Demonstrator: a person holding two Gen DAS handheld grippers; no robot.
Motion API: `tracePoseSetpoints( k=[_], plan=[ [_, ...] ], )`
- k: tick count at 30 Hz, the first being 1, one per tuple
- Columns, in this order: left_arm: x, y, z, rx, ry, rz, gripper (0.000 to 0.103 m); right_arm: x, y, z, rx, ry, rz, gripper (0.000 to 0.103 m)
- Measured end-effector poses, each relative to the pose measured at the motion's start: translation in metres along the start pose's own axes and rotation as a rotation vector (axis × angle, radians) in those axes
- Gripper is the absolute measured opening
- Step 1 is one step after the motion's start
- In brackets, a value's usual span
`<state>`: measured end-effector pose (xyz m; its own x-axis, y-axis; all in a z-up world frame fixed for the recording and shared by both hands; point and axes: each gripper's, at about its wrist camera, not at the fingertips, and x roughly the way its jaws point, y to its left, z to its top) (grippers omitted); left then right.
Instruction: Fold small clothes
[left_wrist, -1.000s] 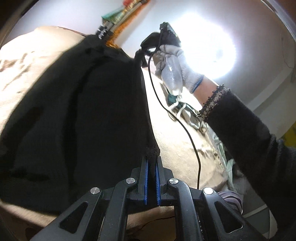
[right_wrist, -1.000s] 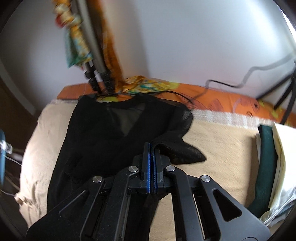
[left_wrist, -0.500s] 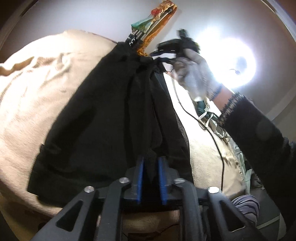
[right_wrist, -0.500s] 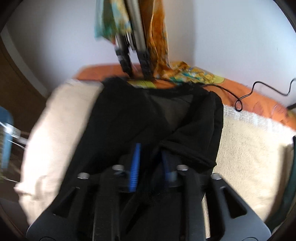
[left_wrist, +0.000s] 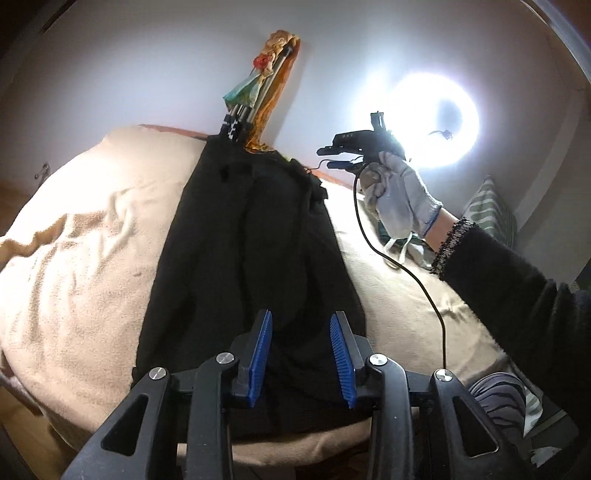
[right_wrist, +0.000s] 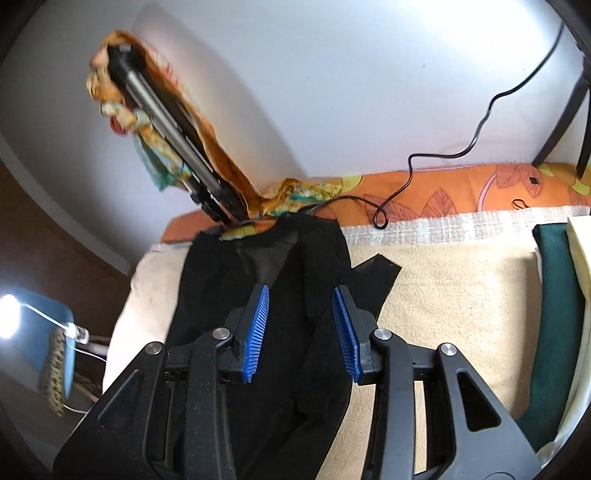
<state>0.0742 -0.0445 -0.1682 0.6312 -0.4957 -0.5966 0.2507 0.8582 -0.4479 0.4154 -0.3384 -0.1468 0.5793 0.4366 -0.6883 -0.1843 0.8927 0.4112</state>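
A black garment (left_wrist: 255, 251) lies lengthwise on the beige blanket (left_wrist: 81, 266), folded into a long narrow shape. My left gripper (left_wrist: 301, 354) is open and empty, just above the garment's near hem. My right gripper (right_wrist: 301, 330) is open and empty above the same garment (right_wrist: 258, 280), whose sleeve sticks out to the right. In the left wrist view the right gripper (left_wrist: 345, 157) is held up in a gloved hand (left_wrist: 399, 195) beyond the garment's far right corner.
A folded tripod wrapped in orange patterned cloth (right_wrist: 173, 136) leans on the wall behind the garment. A stack of folded dark green and pale clothes (right_wrist: 557, 317) lies at the right. A black cable (left_wrist: 402, 266) trails across the blanket. A ring light (left_wrist: 439, 118) glares.
Both grippers have opened and let go of the black garment. The garment's right side now lies folded over the middle, and the right gripper has lifted away.
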Motion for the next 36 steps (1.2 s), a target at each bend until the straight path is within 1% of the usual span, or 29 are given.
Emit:
tracePoseSetpoints(
  k=[2,4,7,10,12,14,15,17,18,20,21,22,24,25,26,27,29,34,36],
  plan=[
    [0.004,-0.001,-0.002,0.007,0.021,0.006,0.034,0.006,-0.009,-0.003,-0.001,0.015,-0.056,0.043],
    [0.016,-0.007,-0.005,0.036,0.052,0.009,0.039,0.009,-0.022,-0.01,0.022,0.043,-0.11,0.046],
    [0.035,-0.016,-0.008,0.101,0.095,0.042,0.041,0.013,-0.037,-0.021,0.063,0.085,-0.062,0.046],
    [0.051,-0.02,-0.011,0.135,0.127,0.07,0.042,0.015,-0.039,-0.035,0.064,0.105,-0.031,0.047],
    [0.057,-0.021,-0.008,0.152,0.125,0.111,0.042,0.016,-0.039,-0.039,0.068,0.11,-0.011,0.047],
    [0.055,-0.02,-0.003,0.163,0.1,0.139,0.042,0.015,-0.039,-0.04,0.091,0.108,0.026,0.047],
    [0.055,-0.019,0.002,0.161,0.085,0.153,0.045,0.014,-0.039,-0.039,0.102,0.106,0.045,0.047],
    [0.057,-0.018,0.009,0.165,0.074,0.158,0.048,0.014,-0.036,-0.038,0.11,0.106,0.063,0.047],
    [0.062,-0.018,0.011,0.185,0.083,0.165,0.049,0.015,-0.035,-0.037,0.115,0.113,0.075,0.047],
    [0.073,-0.019,0.013,0.212,0.119,0.163,0.045,0.02,-0.031,-0.037,0.105,0.129,0.062,0.047],
    [0.077,-0.019,0.012,0.22,0.135,0.155,0.04,0.022,-0.029,-0.037,0.099,0.136,0.047,0.047],
    [0.079,-0.02,0.01,0.228,0.145,0.144,0.027,0.026,-0.026,-0.038,0.082,0.15,0.013,0.047],
    [0.082,-0.023,0.007,0.24,0.154,0.143,0.015,0.031,-0.023,-0.038,0.059,0.162,-0.038,0.046],
    [0.082,-0.024,0.006,0.24,0.152,0.136,0.005,0.032,-0.023,-0.039,0.052,0.159,-0.064,0.035],
    [0.083,-0.025,0.006,0.238,0.151,0.13,0.001,0.032,-0.022,-0.038,0.047,0.157,-0.075,0.016],
    [0.081,-0.024,0.007,0.232,0.146,0.122,0.0,0.032,-0.022,-0.038,0.047,0.153,-0.078,0.012],
    [0.077,-0.024,0.008,0.218,0.133,0.098,0.0,0.025,-0.018,-0.036,0.031,0.124,-0.086,0.007],
    [0.061,-0.015,0.009,0.124,0.126,0.006,0.0,0.008,0.016,-0.025,-0.081,0.078,-0.115,0.005],
    [0.056,-0.01,0.008,0.071,0.124,-0.034,0.0,0.008,0.029,-0.02,-0.113,0.074,-0.124,0.005]
  ],
)
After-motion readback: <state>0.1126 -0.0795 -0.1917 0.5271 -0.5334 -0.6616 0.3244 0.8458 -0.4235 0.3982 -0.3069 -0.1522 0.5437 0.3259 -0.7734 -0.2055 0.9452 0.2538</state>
